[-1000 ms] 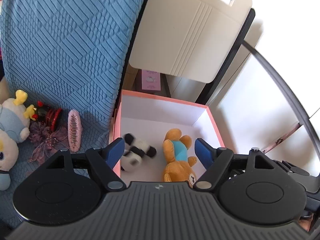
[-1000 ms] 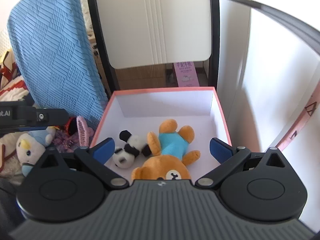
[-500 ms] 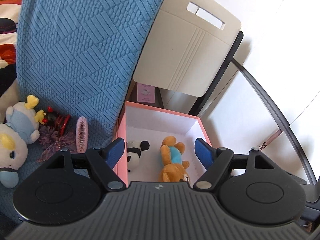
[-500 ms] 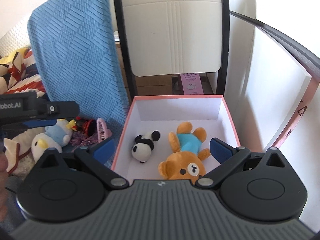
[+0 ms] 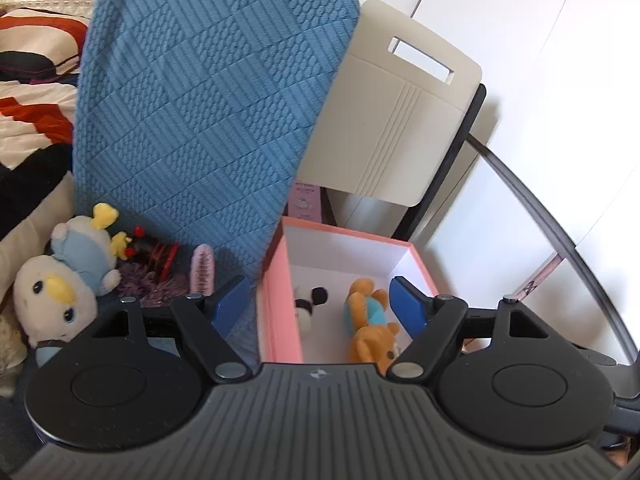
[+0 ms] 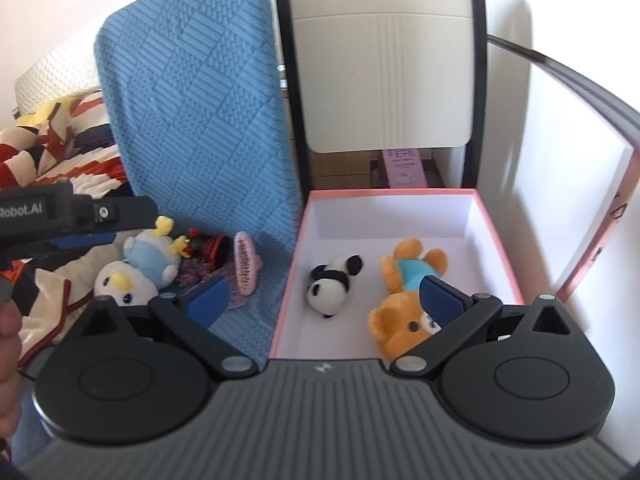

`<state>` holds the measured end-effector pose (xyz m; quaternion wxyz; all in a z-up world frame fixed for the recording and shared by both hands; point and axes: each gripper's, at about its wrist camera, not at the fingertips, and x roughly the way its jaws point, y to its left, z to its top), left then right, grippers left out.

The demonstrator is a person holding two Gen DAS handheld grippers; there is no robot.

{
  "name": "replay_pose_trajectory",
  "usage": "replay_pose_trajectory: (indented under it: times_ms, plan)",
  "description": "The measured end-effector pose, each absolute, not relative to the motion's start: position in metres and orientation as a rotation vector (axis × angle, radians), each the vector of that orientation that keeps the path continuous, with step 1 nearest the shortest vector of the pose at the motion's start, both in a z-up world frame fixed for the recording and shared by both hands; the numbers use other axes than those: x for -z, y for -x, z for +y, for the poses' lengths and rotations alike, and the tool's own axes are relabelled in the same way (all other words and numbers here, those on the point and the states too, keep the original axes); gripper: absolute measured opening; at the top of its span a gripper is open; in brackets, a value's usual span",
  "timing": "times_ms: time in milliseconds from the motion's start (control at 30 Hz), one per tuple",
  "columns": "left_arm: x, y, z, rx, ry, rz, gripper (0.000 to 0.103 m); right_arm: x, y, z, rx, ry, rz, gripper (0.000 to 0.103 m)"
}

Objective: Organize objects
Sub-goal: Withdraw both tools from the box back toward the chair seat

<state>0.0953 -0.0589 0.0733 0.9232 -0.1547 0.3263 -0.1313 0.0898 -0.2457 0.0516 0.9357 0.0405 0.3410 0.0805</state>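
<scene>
Pink box [image 6: 500,240] holding plush toys, beside blue knit blanket [image 6: 200,120]

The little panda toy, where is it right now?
The panda toy lies inside the pink box, on its left side in the right wrist view, just left of the orange teddy bear. Neither hand-held gripper touches it.

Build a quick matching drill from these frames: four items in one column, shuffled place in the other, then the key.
Items:
1. panda plush
2. orange bear plush
3. pink comb
4. white penguin plush

Places:
A. outside the pink box, leaning beside the blue cushion
B. in the box, on its left side
C. far left of the loose pile, outside the box
D. in the box, on its right side

Pairs: 1-B, 2-D, 3-A, 4-C
</scene>
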Motion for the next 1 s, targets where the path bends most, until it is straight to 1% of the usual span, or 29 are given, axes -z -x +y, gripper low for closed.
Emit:
replay_pose_trajectory:
  times_ms: [267, 767, 1000]
  plan:
    - [-0.052, -0.079, -0.033, 0.247, 0.348, 0.674, 0.081, -0.038, -0.081, -0.216, -0.216, -0.075, 0.697, 0.103]
    - [-0.035, -0.065, 0.001, 0.236, 0.330, 0.589, 0.081, -0.019, -0.087, -0.181, -0.262, -0.089, 0.687, 0.103]
    - [-0.014, -0.060, 0.039, 0.141, 0.364, 0.582, 0.081, -0.002, -0.095, -0.158, -0.281, -0.045, 0.697, 0.103]
